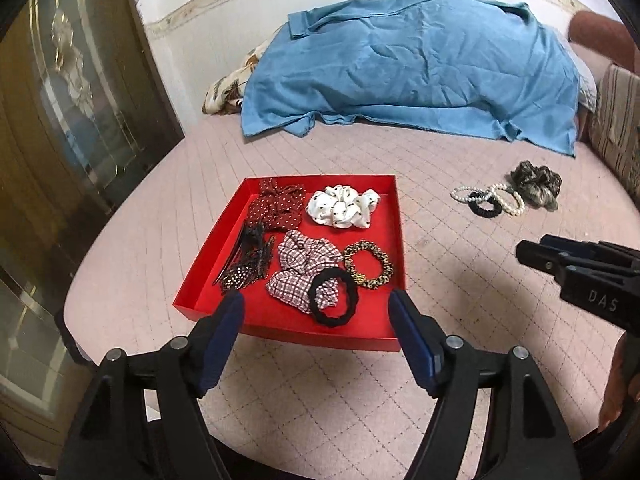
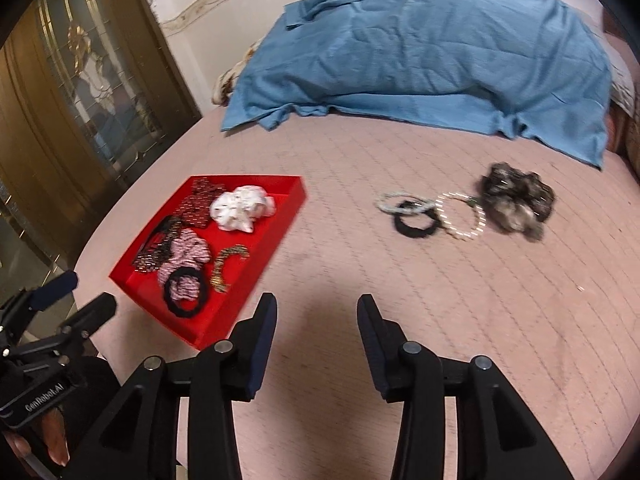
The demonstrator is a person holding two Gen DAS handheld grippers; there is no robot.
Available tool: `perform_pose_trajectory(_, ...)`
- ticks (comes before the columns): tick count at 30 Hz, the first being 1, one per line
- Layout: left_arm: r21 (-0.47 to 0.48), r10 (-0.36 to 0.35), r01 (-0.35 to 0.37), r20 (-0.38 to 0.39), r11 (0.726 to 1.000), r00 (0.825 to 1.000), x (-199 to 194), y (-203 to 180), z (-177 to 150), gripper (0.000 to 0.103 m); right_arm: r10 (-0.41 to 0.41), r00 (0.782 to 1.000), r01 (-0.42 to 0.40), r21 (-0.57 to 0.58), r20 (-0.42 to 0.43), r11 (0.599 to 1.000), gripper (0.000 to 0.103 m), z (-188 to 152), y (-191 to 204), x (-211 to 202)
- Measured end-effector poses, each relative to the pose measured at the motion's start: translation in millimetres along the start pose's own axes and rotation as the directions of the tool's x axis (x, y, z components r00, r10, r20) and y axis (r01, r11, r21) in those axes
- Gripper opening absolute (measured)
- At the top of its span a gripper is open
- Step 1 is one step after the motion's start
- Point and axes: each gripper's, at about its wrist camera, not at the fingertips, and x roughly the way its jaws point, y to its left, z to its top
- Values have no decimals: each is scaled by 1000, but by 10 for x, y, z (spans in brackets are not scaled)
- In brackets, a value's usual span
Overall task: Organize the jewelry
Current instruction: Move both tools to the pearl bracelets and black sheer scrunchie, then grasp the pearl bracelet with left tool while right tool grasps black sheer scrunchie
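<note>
hovering over the near edge of the red tray (image 1: 390, 192), the left gripper (image 1: 316, 308) stands with its jaws wide apart and nothing between the blue pads; the tray's front wall and a black hair tie (image 1: 334, 294) show through the gap, but nothing is touched. the tray sits in the middle of the left wrist view on a pink quilted bed (image 1: 460, 360). inside it, at the upper left, lies a dark red polka-dot bow (image 1: 276, 208), with a white dotted scrunchie (image 1: 344, 208) to its right. lower left holds a black dotted hair clip (image 1: 248, 264). a red-and-white checked scrunchie (image 1: 300, 268) fills the centre, the black hair tie overlapping its lower right, and a leopard-print tie (image 1: 368, 264) lies at the right, just beside the tray's wall.

well apart from the tray, at the right of the frame, a small cluster rests on the bed: two pearl bracelets (image 1: 508, 200), a second small black tie (image 1: 484, 204) overlapping them, and a dark furry scrunchie (image 1: 536, 184) touching the group at its right end.

the right gripper (image 2: 316, 312) hangs above bare bed in the lower middle of the right wrist view, jaws moderately parted and empty, with the tray's corner to its left. that view is blurred. a rumpled blue cloth (image 1: 420, 68) lies across the top of the frame.
</note>
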Motion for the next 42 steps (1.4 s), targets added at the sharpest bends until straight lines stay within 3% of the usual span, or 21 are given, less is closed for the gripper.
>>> perform_pose_trajectory(13,124,15,-14,-10,992,1000,25,-482,89,74,-76,997,74,105,18,992,48,-107,-810,-186)
perform_pose_trajectory(21,142,-98,101,-33,985,995,212,-774,331,74,-110,994,105,177,16,979,48,-155,-1271,-161)
perform_pose_trajectory(25,122,-181,186,-56,975,982,435,-957,545,74,-120,993,112,214,22,970,48,-140,-1490,-130)
perform_pose_trajectory(33,90,-252,264,-128,960,959,1013,-1338,835,74,-126,992,112,269,33,957,48,7,-1924,50)
perform_pose_trajectory(35,63,-286,299,-157,952,945,1158,-1417,889,74,-119,992,105,286,32,952,48,45,-2030,118)
perform_pose_trajectory(37,29,-352,362,-176,932,919,1287,-1528,958,74,-117,993,102,301,32,948,48,95,-2132,185)
perform_pose_trajectory(40,44,-392,405,-178,913,903,1388,-1758,1039,62,-112,993,94,318,39,944,48,202,-2269,272)
perform_pose_trajectory(42,73,-405,424,-186,903,895,1449,-1931,1082,46,-108,993,87,318,49,944,48,292,-2334,330)
